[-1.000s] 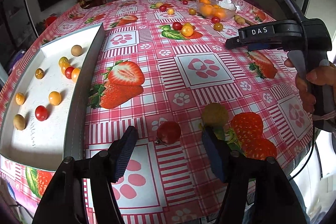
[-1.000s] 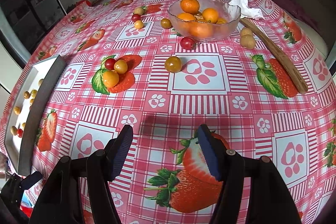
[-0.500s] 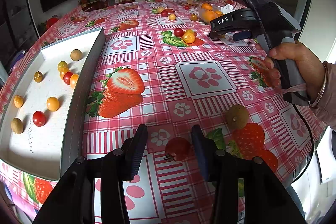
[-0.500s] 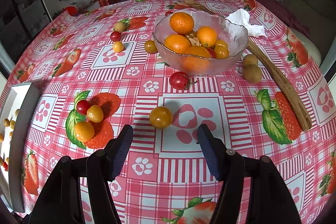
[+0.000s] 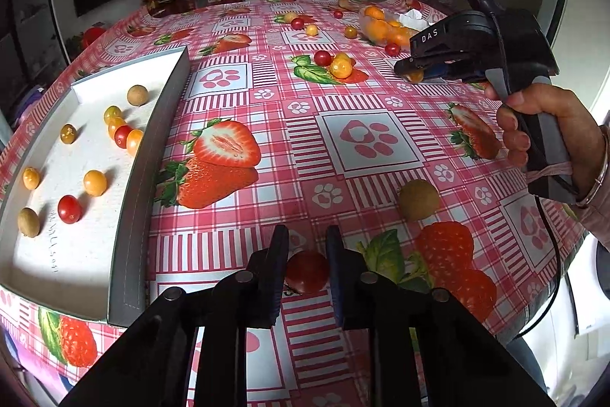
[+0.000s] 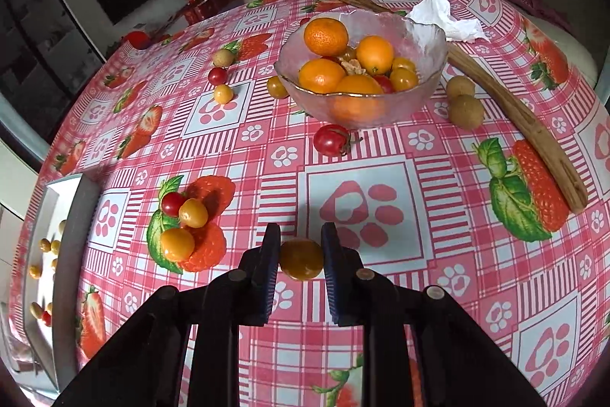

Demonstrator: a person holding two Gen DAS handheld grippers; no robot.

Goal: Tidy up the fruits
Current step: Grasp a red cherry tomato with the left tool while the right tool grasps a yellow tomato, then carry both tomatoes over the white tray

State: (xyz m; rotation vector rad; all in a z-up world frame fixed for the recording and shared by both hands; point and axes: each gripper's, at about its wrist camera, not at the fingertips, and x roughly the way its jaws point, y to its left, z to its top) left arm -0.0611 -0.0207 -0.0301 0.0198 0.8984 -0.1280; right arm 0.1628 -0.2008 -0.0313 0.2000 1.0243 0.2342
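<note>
Two hand-held grippers pinch fruit on the bench: left one (image 5: 307, 271) squeezes a red tomato (image 5: 307, 272) near the white tray (image 5: 126, 216), right one (image 6: 301, 258) squeezes a yellow tomato (image 6: 301, 259) before the glass bowl (image 6: 385, 109).

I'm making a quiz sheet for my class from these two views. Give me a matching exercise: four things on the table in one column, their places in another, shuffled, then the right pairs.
Things:
1. red tomato
2. yellow tomato
3. oranges
4. crumpled tissue

Places:
A. in the glass bowl
B. between the fingers of the left hand-held gripper
C. on the tablecloth behind the bowl
D. between the fingers of the right hand-held gripper

Pairs: 1-B, 2-D, 3-A, 4-C
</note>
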